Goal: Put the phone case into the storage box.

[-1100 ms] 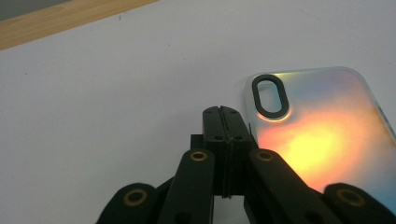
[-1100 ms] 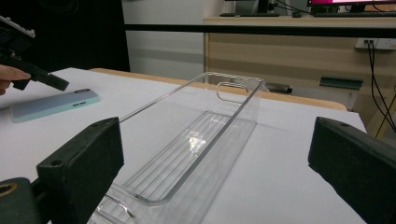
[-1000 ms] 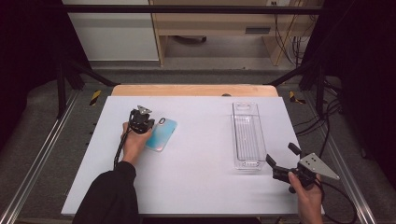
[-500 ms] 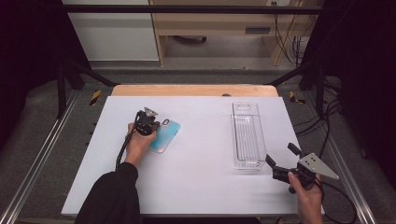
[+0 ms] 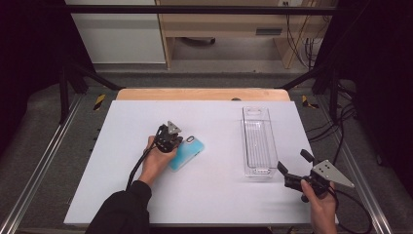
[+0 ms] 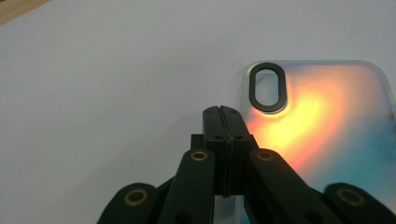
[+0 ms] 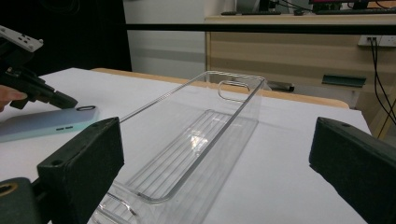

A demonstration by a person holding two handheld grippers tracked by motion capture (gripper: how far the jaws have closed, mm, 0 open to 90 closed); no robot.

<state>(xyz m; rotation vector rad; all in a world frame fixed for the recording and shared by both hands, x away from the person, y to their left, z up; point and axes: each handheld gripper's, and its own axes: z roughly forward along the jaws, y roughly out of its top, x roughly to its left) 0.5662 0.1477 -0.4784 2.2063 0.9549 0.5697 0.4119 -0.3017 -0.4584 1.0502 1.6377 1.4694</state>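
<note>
Right gripper [image 5: 294, 165] sits at the near right corner of the table [image 5: 219, 204], held by the right hand [image 5: 319, 204]. Jaws spread wide, nothing between them. In the right gripper view the pads [image 7: 81, 163] frame the near end of the tray [image 7: 196, 149] without touching it.

Tray [image 5: 258, 141] is clear plastic, long and narrow, ribbed floor, handle cutout at the far end. It lies lengthwise on the right half of the table, near end just ahead of the right gripper. Nothing visible in it.

Left hand [image 5: 157, 161] and dark sleeve [image 5: 122, 212] come in from bottom left, cable trailing back along the forearm. Left gripper [image 5: 171, 141] is mid-table, tips at the left edge of the phone [image 5: 186, 152]. Jaws fully closed on each other (left gripper view shows the pads [image 6: 223, 135] pressed flat together, no gap), gripping nothing. Tips are over the table right beside the phone's edge, close to the camera ring [image 6: 267, 86]; can't tell if they touch the case or the surface.

Phone lies flat, back up, light blue in the high view, orange-teal sheen up close [image 6: 322, 135]. Left of centre on the table, well apart from the tray, angled with the camera end pointing far-right.

Beyond the table's far edge: wooden strip [image 5: 202, 94], then floor and a wood cabinet [image 5: 219, 29] with cables to the right.
</note>
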